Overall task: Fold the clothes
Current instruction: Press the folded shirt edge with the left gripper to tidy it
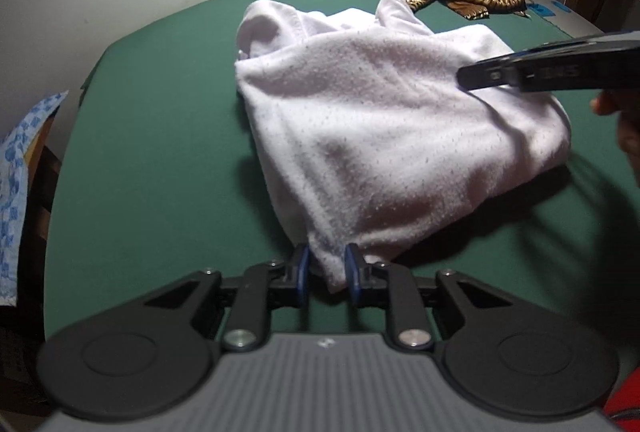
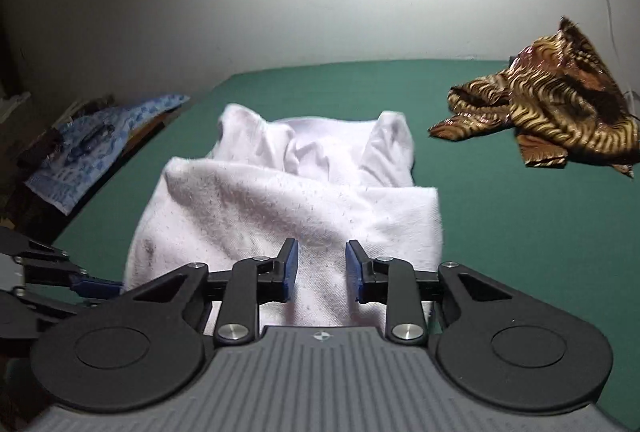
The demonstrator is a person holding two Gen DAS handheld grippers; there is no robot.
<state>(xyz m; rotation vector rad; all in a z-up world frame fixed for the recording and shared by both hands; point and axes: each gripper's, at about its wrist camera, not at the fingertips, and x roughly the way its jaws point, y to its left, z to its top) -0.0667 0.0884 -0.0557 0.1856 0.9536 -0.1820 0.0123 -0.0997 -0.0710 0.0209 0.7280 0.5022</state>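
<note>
A white fleecy garment (image 1: 380, 136) lies partly folded on the green table (image 1: 160, 152), its dotted inner side up. My left gripper (image 1: 326, 272) is shut on the garment's near corner, which bunches between the blue pads (image 1: 352, 272). The cloth rises from the table towards that grip. My right gripper (image 2: 320, 268) hovers over the garment's (image 2: 288, 208) near right part, its fingers a little apart with flat cloth showing between them. In the left wrist view the right gripper (image 1: 464, 78) reaches in from the right, its tip against the cloth.
A brown and gold striped cloth (image 2: 560, 112) lies crumpled at the table's far right. A blue patterned cloth (image 2: 100, 140) lies off the table's left edge. A pale wall stands behind the table. A hand (image 1: 624, 128) shows at the right edge.
</note>
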